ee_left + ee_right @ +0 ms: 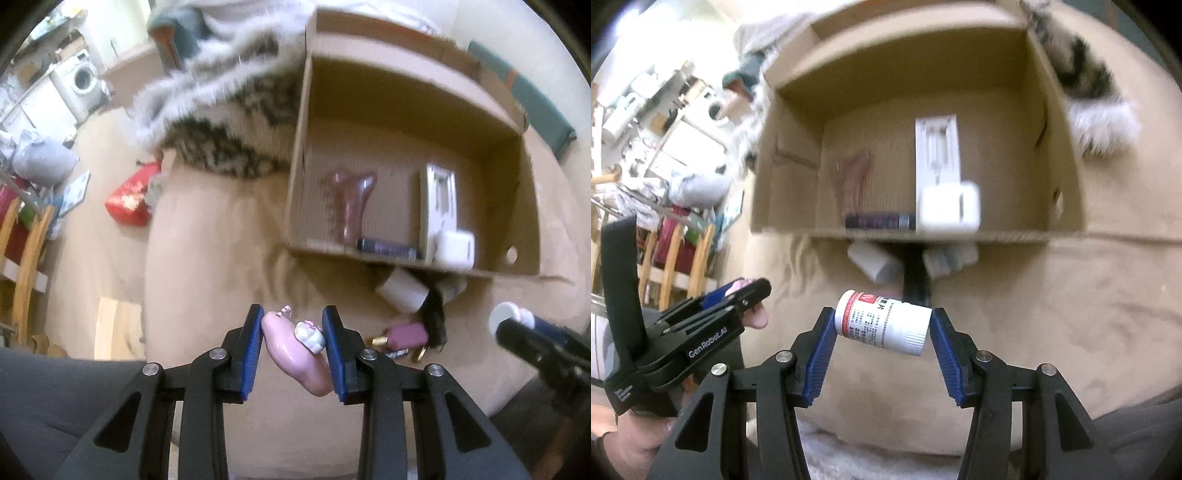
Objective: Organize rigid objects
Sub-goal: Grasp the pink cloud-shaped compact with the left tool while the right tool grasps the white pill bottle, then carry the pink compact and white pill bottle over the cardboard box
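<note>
My left gripper (pixel 293 334) is shut on a pink plastic toy (pixel 295 350) with a small white figure on it, held above the beige bed surface. My right gripper (pixel 882 332) is shut on a white pill bottle (pixel 882 323) with a red label, held sideways. An open cardboard box (pixel 406 110) lies ahead; it also shows in the right wrist view (pixel 798 110). Inside it are a pinkish glass piece (pixel 352 201), a white flat package (pixel 439 199), a dark tube (pixel 389 246) and a white cube (pixel 455 248). The left gripper shows in the right wrist view (pixel 746 295) at left.
In front of the box lie a white cup (pixel 404 291), a black object (pixel 436 317) and a purple bottle (pixel 404 334). A furry striped blanket (pixel 221 122) lies left of the box. A red bag (pixel 131 197), wooden chairs (pixel 26 240) and a washing machine (pixel 83 79) are on the floor side.
</note>
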The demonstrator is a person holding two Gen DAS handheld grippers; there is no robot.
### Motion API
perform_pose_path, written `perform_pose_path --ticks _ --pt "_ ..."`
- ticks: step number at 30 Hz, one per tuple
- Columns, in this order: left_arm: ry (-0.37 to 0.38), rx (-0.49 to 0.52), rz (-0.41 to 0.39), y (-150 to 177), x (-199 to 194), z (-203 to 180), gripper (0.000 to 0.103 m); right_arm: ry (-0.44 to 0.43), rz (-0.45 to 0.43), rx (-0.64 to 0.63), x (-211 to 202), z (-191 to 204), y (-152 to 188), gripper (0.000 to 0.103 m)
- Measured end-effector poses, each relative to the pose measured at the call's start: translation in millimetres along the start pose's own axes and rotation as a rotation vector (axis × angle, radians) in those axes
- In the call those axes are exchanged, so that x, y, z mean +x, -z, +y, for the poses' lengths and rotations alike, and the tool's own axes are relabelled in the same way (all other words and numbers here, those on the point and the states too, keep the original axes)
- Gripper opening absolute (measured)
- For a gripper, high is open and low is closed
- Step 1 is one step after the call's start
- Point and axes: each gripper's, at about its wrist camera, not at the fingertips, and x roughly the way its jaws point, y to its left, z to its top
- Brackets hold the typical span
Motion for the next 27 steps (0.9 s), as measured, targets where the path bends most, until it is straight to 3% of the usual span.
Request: perform_pose_path --ticks 11,27 --pt "0.016 0.002 -0.132 -30.3 -43.5 -3.8 0.029 0.018 -0.219 -0.061 -50.7 -0.6 -30.3 0.055" --pt "0.014 0.026 -0.211 -102.2 -45.7 -22.0 0.029 0.049 -0.309 -0.114 -54.2 8.5 -97.9 0.055"
